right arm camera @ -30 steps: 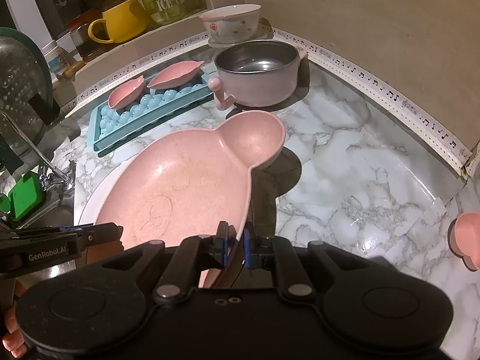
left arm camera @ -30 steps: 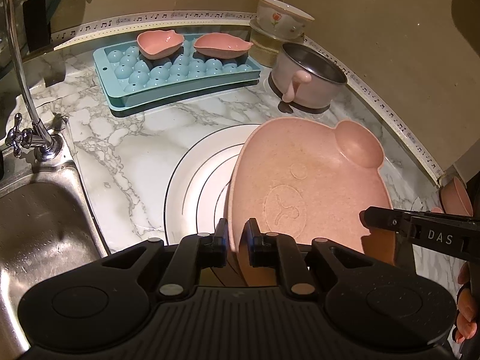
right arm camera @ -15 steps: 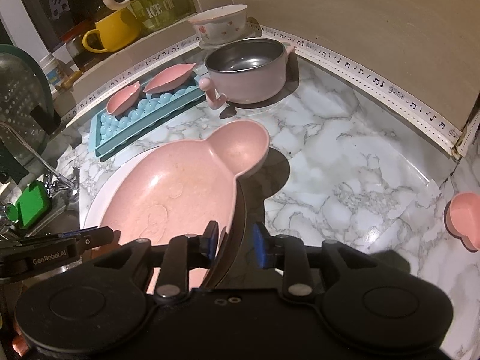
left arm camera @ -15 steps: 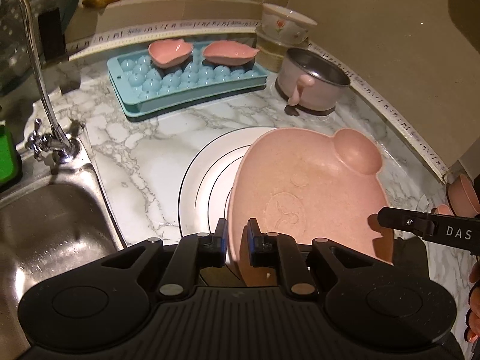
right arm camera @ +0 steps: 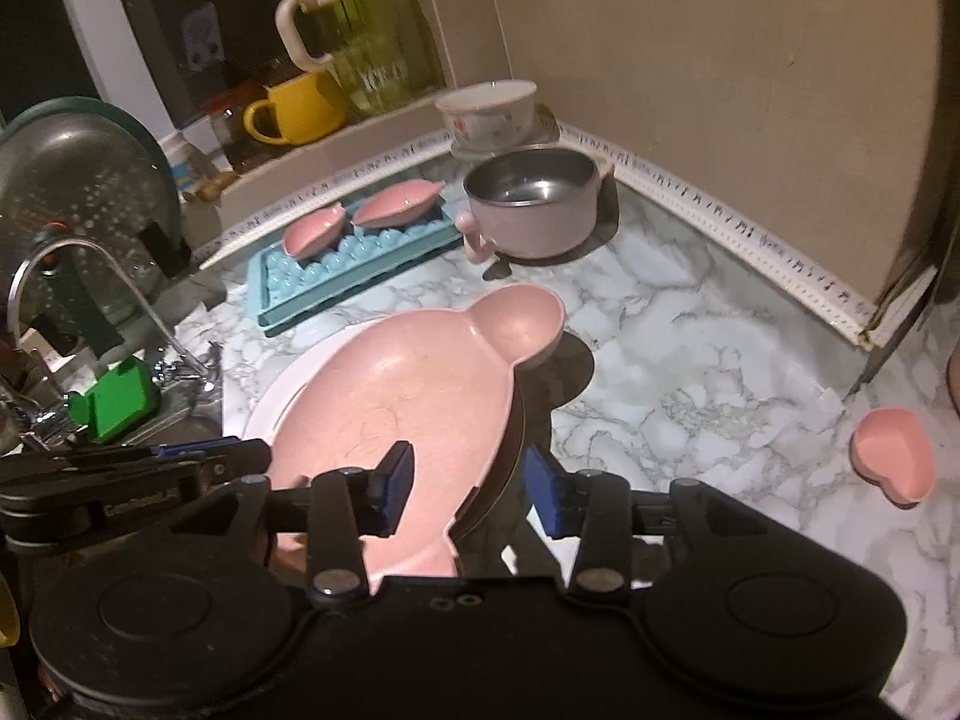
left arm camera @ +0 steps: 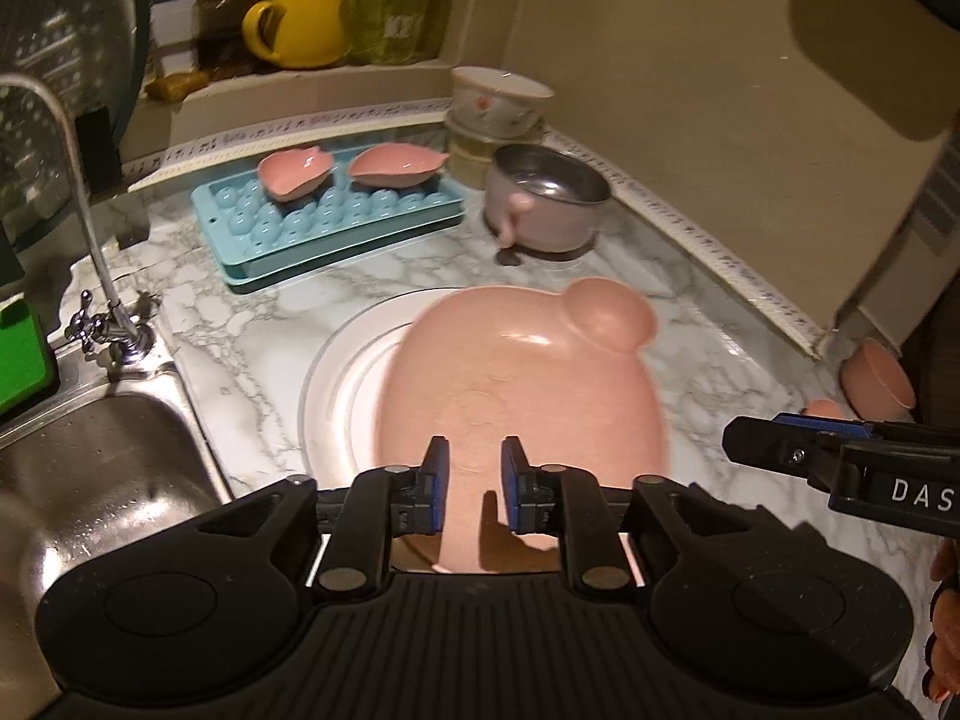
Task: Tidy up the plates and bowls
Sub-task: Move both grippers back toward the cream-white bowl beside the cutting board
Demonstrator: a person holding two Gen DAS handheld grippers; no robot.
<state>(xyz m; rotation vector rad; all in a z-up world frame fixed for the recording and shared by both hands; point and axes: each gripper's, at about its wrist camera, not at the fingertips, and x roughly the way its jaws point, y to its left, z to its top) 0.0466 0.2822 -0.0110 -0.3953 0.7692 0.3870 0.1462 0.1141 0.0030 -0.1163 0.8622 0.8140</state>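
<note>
One pink bear-shaped plate (left arm camera: pixel 528 384) lies on one white round plate (left arm camera: pixel 342 384) on the marble counter (right arm camera: pixel 690 360), just ahead of both claws. The left gripper (left arm camera: pixel 474 483) hangs above the plate's near edge; its jaws have just been opening and now stand a little apart, the blue pads (left arm camera: pixel 439 480) clear of the plate, nothing clenched. The right gripper (right arm camera: pixel 471 480) straddles the plate's right rim; its jaws have also just been opening, wider, with the rim between them but neither pad pressing it, so it is released. Beyond the plate sits one grey steel-lined bowl with a pink handle (right arm camera: pixel 534 204), and behind that one white flowered bowl (right arm camera: pixel 486 111). Far ahead and left, two small pink dishes (left arm camera: pixel 294 171) rest on one blue ice-ball tray (left arm camera: pixel 336 222). To the right of the right claw lies one small pink heart-shaped dish (right arm camera: pixel 894 462). Left of the left claw are one sink (left arm camera: pixel 90 468) and one tap (left arm camera: pixel 102 306).
</note>
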